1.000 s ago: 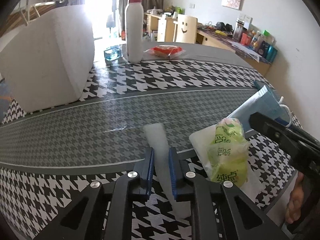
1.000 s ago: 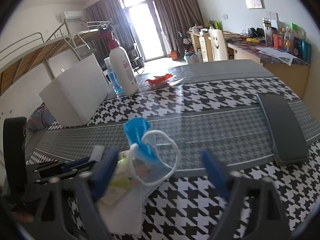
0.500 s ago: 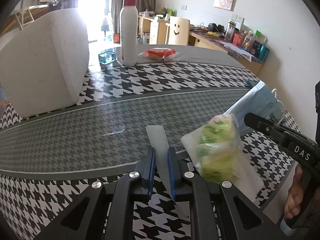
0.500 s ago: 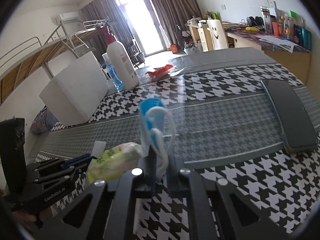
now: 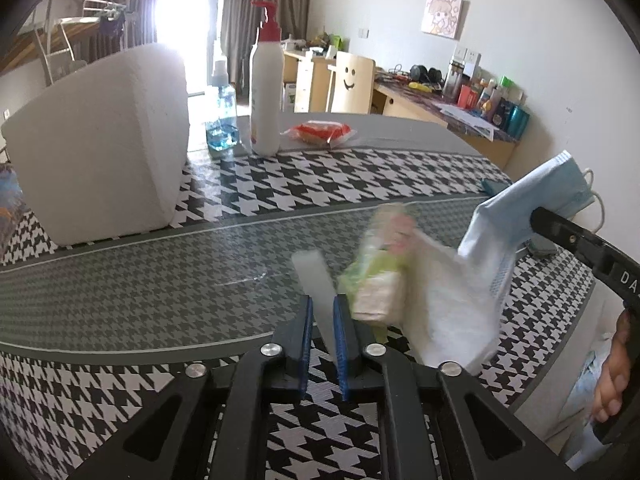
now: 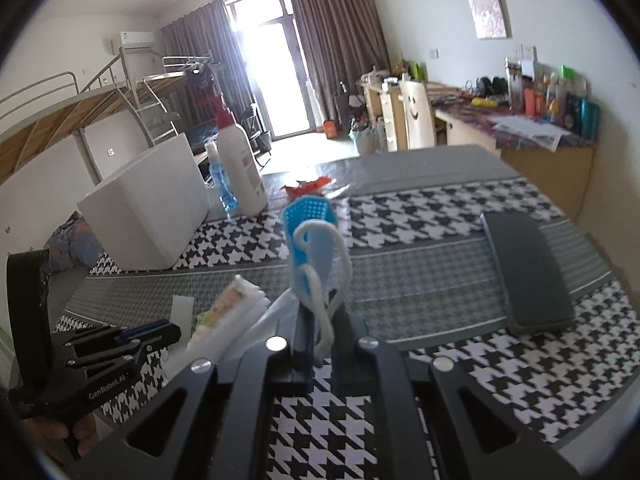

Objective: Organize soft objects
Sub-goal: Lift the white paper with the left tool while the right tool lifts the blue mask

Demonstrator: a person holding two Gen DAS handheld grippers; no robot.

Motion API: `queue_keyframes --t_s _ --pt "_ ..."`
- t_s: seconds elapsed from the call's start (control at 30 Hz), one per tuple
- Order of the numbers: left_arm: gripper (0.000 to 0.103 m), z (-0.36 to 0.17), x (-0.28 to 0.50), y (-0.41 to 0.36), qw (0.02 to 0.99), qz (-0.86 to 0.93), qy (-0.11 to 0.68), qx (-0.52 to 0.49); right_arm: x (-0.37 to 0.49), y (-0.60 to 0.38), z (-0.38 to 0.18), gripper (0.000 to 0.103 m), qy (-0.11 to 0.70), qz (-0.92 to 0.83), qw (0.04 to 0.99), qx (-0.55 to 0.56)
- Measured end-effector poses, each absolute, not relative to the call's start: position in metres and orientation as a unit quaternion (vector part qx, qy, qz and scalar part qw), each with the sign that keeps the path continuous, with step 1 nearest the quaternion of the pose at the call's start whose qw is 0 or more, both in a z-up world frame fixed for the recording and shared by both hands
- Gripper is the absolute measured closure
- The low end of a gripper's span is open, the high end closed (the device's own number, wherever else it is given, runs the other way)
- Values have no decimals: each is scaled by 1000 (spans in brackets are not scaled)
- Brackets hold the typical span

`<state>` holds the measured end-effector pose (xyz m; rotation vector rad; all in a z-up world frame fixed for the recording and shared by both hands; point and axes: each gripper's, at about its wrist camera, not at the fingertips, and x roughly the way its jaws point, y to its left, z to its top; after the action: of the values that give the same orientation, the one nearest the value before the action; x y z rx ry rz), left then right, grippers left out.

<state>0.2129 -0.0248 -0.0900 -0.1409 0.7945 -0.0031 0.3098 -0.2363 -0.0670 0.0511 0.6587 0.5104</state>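
My left gripper (image 5: 322,304) has its blue pads closing tight on a translucent white strip (image 5: 310,272) that sticks out forward above the table. Just right of it, a green tissue pack (image 5: 376,276) is motion-blurred and tilted up against a clear white plastic bag (image 5: 452,300). My right gripper (image 6: 322,312) is shut on a blue face mask (image 6: 310,216), whose white ear loop (image 6: 316,292) hangs between the fingers. In the left wrist view the mask (image 5: 548,188) and the bag's upper edge hang from the right gripper (image 5: 536,216). The right wrist view shows the left gripper (image 6: 168,330) low on the left beside the pack (image 6: 226,304).
On the houndstooth tablecloth, a white foam box (image 5: 100,168) stands at the far left. Behind it are a pump bottle (image 5: 264,96), a blue spray bottle (image 5: 220,120) and a red packet (image 5: 320,130). A dark grey flat case (image 6: 528,268) lies on the right. A hand (image 5: 616,376) grips the right tool.
The right gripper shut on the blue mask and lifted it. The bag rose with it, and the tissue pack tipped up off the table. The left gripper rose slightly, still holding the strip.
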Motion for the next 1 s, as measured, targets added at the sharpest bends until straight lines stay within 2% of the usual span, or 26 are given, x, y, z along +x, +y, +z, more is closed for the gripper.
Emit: queue_keyframes --t_s 0.4,0.57,0.6,0.63,0.73,0.8,1.0 --pt "98 -83 197 -11 922 -4 378 -80 290 -248 -42 94 284 216 934 29" --pt "95 -90 199 -9 916 3 392 -83 285 -246 -38 94 278 206 938 33" --pt "90 -92 200 -9 915 4 395 -82 284 -246 -37 94 276 205 938 33" --pt "80 -94 200 -9 913 4 399 -82 283 -246 -36 94 274 204 939 33" --pt "59 -95 201 -10 913 2 398 -92 283 -246 -36 94 275 203 939 31" --pt "48 -92 199 -18 916 -15 392 -79 284 -245 -38 94 277 203 939 28" --pt "45 -91 201 -50 918 -57 389 -45 284 -254 -42 94 281 194 939 35"
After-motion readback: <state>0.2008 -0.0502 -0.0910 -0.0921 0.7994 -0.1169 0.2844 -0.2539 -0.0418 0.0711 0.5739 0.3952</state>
